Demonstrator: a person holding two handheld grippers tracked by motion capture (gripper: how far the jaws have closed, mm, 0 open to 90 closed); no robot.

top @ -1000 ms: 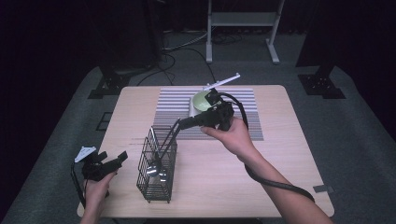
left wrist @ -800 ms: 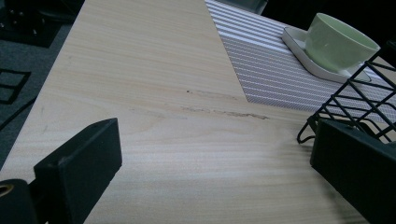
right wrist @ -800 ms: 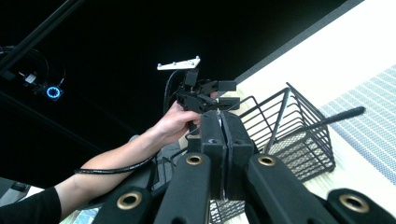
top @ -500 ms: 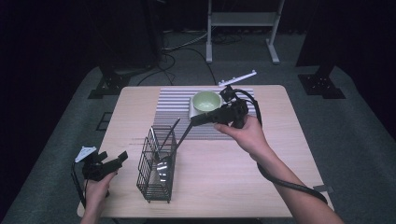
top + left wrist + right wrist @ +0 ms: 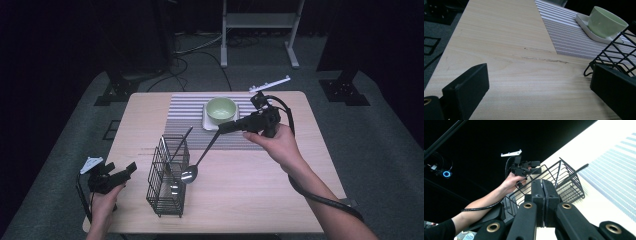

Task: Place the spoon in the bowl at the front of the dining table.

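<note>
Nearest me, my left tool (image 5: 131, 169) rests with its jaws wide apart and empty at the tabletop's (image 5: 260, 200) front-left edge, just beside the black wire basket (image 5: 167, 176). My right tool (image 5: 223, 127) is clamped on the handle of a long spoon (image 5: 199, 161), whose bowl hangs by the basket's right side. Farther back, a green cup (image 5: 221, 109) sits on the striped mat (image 5: 187, 112).

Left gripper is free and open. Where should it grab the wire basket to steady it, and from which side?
Take the top rim wire of the wire basket on its near left edge, coming in from the left gripper side. The rim is thin, exposed wire, and that side stays away from the spoon slanting in from the right gripper.
</note>
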